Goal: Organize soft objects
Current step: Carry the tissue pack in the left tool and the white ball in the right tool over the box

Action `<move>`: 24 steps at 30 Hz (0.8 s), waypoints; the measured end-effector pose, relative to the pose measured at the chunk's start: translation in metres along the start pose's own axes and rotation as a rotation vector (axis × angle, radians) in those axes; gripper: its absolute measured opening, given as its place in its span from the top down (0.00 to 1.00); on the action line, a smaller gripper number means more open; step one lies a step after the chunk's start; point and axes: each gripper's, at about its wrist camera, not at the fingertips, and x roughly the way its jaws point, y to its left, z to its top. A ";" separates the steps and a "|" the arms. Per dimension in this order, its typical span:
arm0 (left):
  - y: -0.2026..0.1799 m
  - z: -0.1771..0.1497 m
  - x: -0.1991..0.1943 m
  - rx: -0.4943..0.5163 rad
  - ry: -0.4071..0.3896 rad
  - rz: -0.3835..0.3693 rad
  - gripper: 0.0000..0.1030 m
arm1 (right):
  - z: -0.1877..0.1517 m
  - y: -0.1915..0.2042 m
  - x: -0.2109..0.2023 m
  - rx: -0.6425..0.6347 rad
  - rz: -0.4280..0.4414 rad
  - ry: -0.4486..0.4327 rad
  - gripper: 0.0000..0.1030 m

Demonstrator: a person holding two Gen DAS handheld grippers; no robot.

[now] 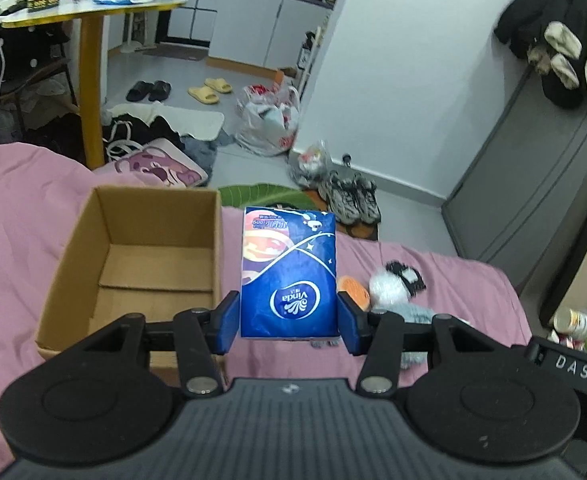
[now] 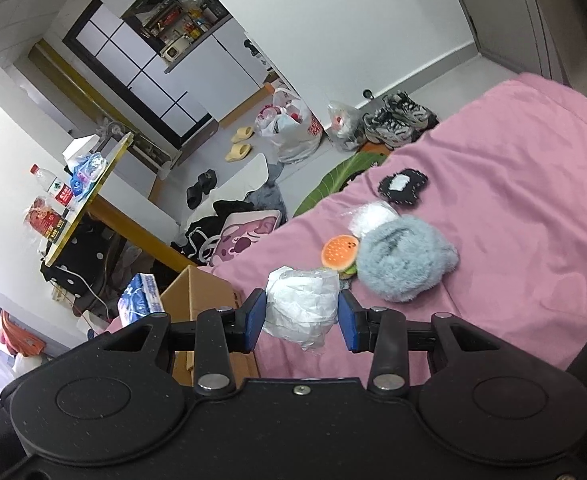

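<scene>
A blue Vinda tissue pack stands upright in the air beside an open, empty cardboard box on pink bedding, while a crumpled white plastic-wrapped bundle hangs near a burger toy and grey plush.

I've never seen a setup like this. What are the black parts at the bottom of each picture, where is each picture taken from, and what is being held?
They are hand-held grippers; a person carries one in each hand, each with a camera looking along its two fingers. In the left camera's picture, the left gripper is shut on a blue tissue pack, beside an open cardboard box on a pink bedsheet. In the right camera's picture, the right gripper is shut on a white plastic-wrapped bundle. On the sheet behind lie a burger toy and a grey fluffy toy.
</scene>
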 end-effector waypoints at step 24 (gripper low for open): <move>0.061 0.045 -0.006 -0.049 -0.077 0.114 0.52 | 0.001 0.089 0.021 -0.231 0.055 -0.071 0.62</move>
